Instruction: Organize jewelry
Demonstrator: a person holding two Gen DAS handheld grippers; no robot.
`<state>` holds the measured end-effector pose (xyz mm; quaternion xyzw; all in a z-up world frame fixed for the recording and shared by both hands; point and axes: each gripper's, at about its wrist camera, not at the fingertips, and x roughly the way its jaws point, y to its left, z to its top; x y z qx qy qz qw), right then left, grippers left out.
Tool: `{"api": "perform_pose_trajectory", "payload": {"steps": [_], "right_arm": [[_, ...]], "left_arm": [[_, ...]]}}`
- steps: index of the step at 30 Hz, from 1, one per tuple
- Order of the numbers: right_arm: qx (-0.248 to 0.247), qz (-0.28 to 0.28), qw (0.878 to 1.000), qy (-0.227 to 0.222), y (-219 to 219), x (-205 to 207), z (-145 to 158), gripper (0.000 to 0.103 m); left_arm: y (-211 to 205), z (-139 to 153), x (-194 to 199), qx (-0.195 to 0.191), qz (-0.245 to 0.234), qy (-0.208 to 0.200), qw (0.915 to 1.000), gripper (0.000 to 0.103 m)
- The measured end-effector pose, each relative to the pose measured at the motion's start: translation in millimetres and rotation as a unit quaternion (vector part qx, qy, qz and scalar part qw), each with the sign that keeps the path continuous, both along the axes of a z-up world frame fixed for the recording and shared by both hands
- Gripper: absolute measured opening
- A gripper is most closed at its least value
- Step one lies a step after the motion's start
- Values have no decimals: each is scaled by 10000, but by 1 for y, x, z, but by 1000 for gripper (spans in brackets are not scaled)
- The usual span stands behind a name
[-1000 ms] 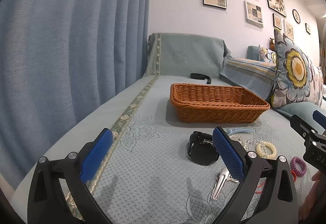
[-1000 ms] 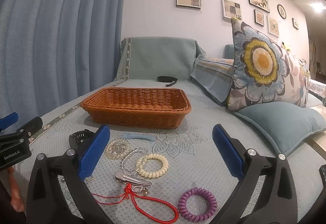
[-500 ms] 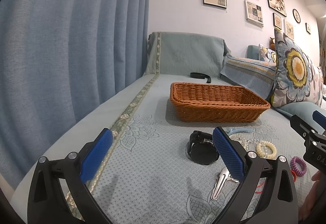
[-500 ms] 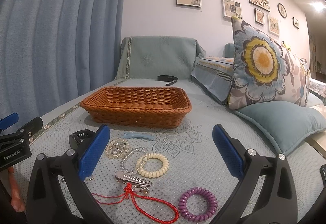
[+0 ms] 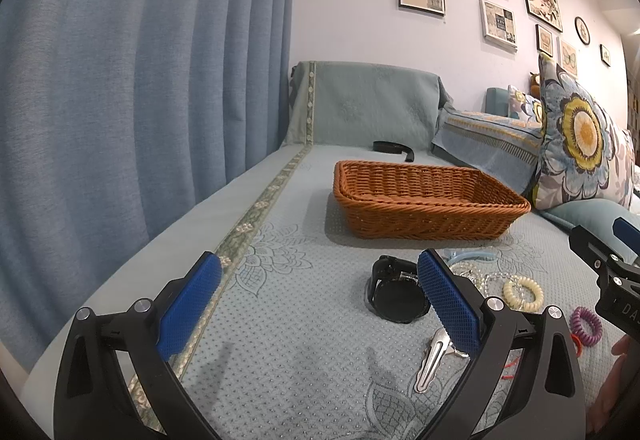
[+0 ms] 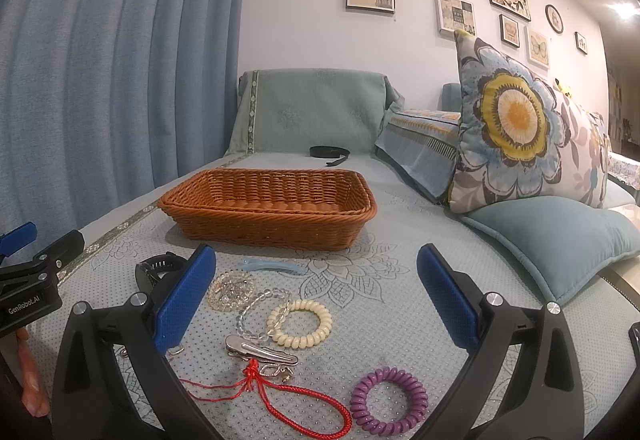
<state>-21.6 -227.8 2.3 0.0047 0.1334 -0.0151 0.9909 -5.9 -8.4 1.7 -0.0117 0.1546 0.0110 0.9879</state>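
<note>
On the sofa cover (image 6: 420,240), just short of the basket (image 6: 268,208), the jewelry lies scattered: a cream coil band (image 6: 300,323), a purple coil band (image 6: 389,399), a silver clip (image 6: 262,349), a red cord (image 6: 276,400), clear bead strings (image 6: 232,290), a pale blue clip (image 6: 272,266) and a black watch (image 5: 398,296). Nearly all of it sits between the spread fingers of the right gripper (image 6: 316,300), which is wide open and holds nothing. The silver clip's long axis runs roughly across that gap, so the fingers would close along its length rather than over its width. The coil bands have no long axis and look the easier picks.

The left gripper (image 5: 320,304) is also wide open and empty. Its gap faces mostly bare cover; the watch lies just beyond and beside its right finger. So the right gripper is better placed for the pile, the left for the watch. The basket looks empty from here, and it stands ahead of both grippers, beyond the jewelry.
</note>
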Motion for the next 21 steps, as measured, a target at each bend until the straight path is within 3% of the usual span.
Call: {"api": "perform_pose_trajectory", "payload": {"steps": [21], "right_arm": [[3,2,10000,15,-1,1,0,95]], "left_arm": [[0,-2,0,-1,-1,13,10000,95]]}}
